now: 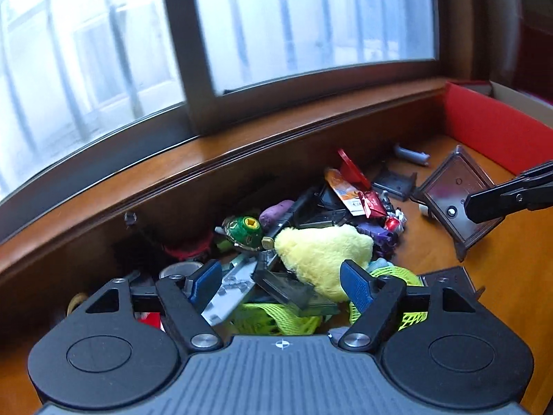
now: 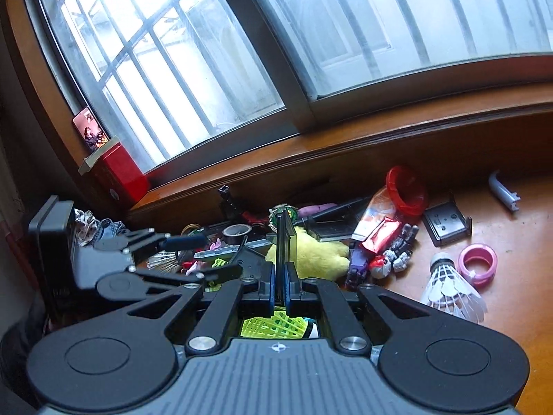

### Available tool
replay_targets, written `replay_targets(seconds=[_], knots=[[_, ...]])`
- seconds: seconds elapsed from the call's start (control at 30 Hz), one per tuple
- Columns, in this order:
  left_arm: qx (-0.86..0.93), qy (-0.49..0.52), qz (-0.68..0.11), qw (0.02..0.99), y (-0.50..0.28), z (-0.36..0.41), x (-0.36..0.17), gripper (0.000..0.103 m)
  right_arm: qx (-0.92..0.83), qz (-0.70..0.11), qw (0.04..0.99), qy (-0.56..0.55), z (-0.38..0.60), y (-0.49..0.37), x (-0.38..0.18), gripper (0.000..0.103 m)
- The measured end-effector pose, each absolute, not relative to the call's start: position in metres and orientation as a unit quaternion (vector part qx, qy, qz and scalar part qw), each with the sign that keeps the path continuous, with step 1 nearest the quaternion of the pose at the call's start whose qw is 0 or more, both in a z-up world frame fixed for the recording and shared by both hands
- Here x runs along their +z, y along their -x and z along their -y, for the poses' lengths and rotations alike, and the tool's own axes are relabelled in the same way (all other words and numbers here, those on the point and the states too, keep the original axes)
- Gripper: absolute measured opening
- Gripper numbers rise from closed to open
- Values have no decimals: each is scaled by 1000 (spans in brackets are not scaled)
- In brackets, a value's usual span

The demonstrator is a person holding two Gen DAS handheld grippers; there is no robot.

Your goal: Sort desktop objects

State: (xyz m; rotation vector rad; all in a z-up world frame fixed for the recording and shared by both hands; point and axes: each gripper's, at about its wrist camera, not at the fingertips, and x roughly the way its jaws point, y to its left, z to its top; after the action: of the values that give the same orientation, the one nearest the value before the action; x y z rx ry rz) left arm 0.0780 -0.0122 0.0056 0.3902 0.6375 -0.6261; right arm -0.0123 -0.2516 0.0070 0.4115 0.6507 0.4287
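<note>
A dark, smoky translucent plastic tray (image 2: pixel 285 238) is held edge-on between the blue pads of the right gripper (image 2: pixel 280 285), whose jaws are pressed together on its thin wall; from the left wrist view the same tray (image 1: pixel 452 200) is seen as a tilted rectangular lid-like piece clamped at its lower corner by the right gripper (image 1: pixel 484 207), raised off the orange-brown wooden desk (image 1: pixel 501 276). The left gripper (image 1: pixel 281 285) is held with its jaws apart and nothing pressed between them; just ahead of its fingertips a pale yellow plush toy (image 1: pixel 321 252) is seen lying on top of the pile, with a second dark translucent plastic box (image 1: pixel 293 292) directly below and between the fingers and a neon yellow-green mesh basket (image 1: pixel 276 318) beneath that. Further ahead of the left gripper a green round toy with a yellow hex socket (image 1: pixel 247 230) and a purple soft lump (image 1: pixel 274 212) are found. To the right of the right gripper, well clear of the pile, a white feather shuttlecock (image 2: pixel 449 287) and a pink plastic ring (image 2: pixel 478 264) are seen lying on the desk. The step in hand is judged to be the lifting out of one tray by the right gripper while a next item is being lined up by the left. The next move appears to call for the left jaws to be lowered around either the plush or the dark box, a choice that cannot be settled from these views, and for the clamped tray to be carried clear without snagging the clutter.
</note>
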Motion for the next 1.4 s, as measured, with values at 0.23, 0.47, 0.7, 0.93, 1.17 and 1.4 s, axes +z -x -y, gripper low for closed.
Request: replay_targets(seconds=[0.23,0.47,0.7,0.93,1.17,1.4], knots=[[-420,-248,-324,811,-106,10,6,76,196,-322,900,-217,243,8,-4,6],[-481,-312,-322,753,-119,24,-15,77,178,-321,904,-220,227,-2,-9,6],[-502,-298,-342,737,-141,19,-34,80,157,-343,905,-197,213,-10,-19,13],[-511,-275,-332,744,-141,13,-38,75,141,-370,905,-156,198,-17,-24,20],[-493,-239,-326,770,-132,2,-33,74,139,-382,898,-169,200,-18,-30,41],[-473,-189,-315,801,-118,-12,-25,74,129,-399,858,-297,223,-31,-45,57]])
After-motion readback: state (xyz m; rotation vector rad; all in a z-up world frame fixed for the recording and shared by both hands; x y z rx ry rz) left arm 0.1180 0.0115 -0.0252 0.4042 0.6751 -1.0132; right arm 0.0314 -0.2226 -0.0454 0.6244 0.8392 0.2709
